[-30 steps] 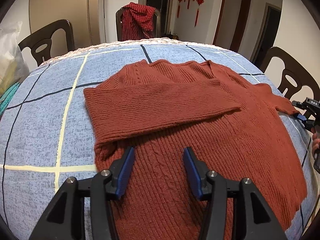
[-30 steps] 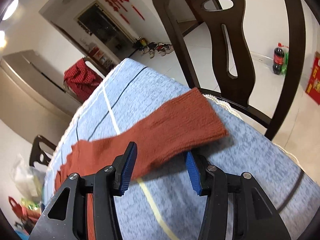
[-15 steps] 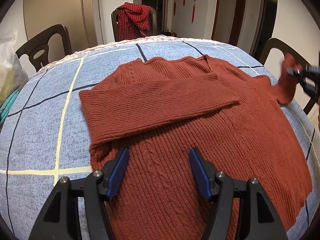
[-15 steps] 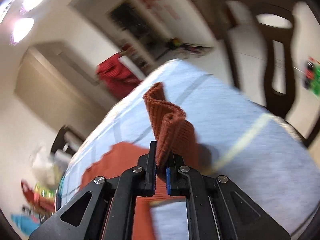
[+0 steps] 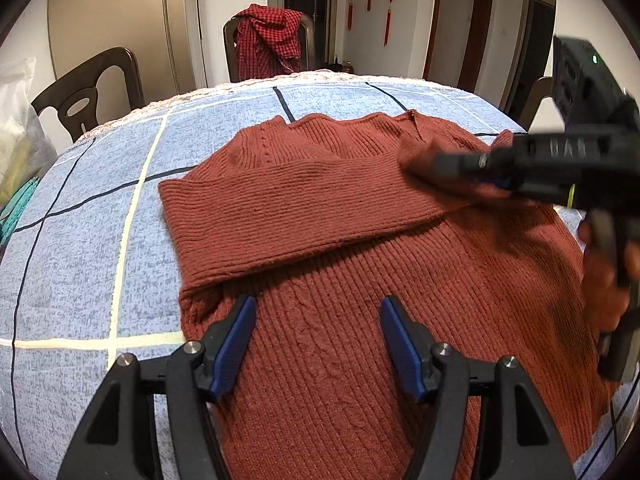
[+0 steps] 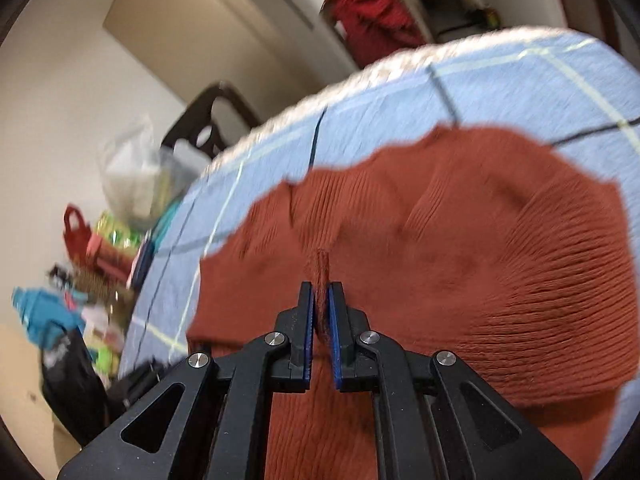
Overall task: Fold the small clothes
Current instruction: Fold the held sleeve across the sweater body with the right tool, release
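Observation:
A rust-red knit sweater (image 5: pixel 360 264) lies flat on the blue checked tablecloth (image 5: pixel 80 216). One sleeve (image 5: pixel 288 208) is folded across its chest. My left gripper (image 5: pixel 316 328) is open and empty, low over the sweater's lower body. My right gripper (image 6: pixel 320 300) is shut on the cuff of the other sleeve (image 6: pixel 322 268) and holds it above the sweater's chest. In the left wrist view the right gripper (image 5: pixel 444 162) comes in from the right, blurred, with the sleeve (image 5: pixel 416 152) in it.
Dark wooden chairs (image 5: pixel 88 84) stand around the table; the far one carries a red checked garment (image 5: pixel 268 40). Plastic bags and clutter (image 6: pixel 120 208) sit beyond the table's left side. A hand (image 5: pixel 608 276) holds the right gripper's handle.
My right gripper shut on the sleeve cuff at the table's right edge, lifted it and carried it left over the sweater's chest. My left gripper stayed open and barely moved.

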`<action>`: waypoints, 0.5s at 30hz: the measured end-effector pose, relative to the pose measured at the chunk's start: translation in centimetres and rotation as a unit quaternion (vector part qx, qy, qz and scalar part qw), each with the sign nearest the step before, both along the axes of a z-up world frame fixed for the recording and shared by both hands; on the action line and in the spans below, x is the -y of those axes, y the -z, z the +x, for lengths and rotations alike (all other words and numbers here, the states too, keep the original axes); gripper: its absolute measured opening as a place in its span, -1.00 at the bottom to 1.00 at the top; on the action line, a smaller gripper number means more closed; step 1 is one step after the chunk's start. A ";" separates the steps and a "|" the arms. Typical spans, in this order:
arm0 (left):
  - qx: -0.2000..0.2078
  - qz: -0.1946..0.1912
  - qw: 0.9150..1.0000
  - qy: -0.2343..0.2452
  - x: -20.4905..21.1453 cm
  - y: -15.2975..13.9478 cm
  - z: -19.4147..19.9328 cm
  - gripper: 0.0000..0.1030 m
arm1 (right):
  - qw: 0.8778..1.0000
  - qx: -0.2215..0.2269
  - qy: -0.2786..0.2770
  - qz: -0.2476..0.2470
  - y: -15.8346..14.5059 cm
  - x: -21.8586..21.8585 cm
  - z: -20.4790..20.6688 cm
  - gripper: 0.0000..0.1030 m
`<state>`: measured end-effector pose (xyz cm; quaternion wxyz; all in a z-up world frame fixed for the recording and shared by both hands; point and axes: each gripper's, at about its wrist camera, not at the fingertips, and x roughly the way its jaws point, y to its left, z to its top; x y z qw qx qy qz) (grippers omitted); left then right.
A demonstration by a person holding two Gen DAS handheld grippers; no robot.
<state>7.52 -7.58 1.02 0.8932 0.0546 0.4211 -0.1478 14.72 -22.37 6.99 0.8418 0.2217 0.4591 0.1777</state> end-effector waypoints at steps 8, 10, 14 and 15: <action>-0.003 -0.019 1.000 0.003 -0.3 -0.1 0.0 0.33 | 0.998 0.049 -0.021 0.039 -1.7 2.5 -5.2 -0.17; -0.023 -0.059 0.998 0.009 -0.7 -0.7 0.4 0.33 | 0.999 0.043 0.004 0.018 -1.6 3.9 -6.2 -0.17; -0.033 -0.126 0.991 0.026 0.1 -3.1 2.4 0.33 | 0.998 0.004 0.058 -0.014 0.1 6.8 -7.7 -0.18; -0.026 -0.123 0.992 0.031 1.0 -3.6 3.2 0.33 | 0.998 0.008 0.060 0.000 0.2 7.3 -8.0 -0.19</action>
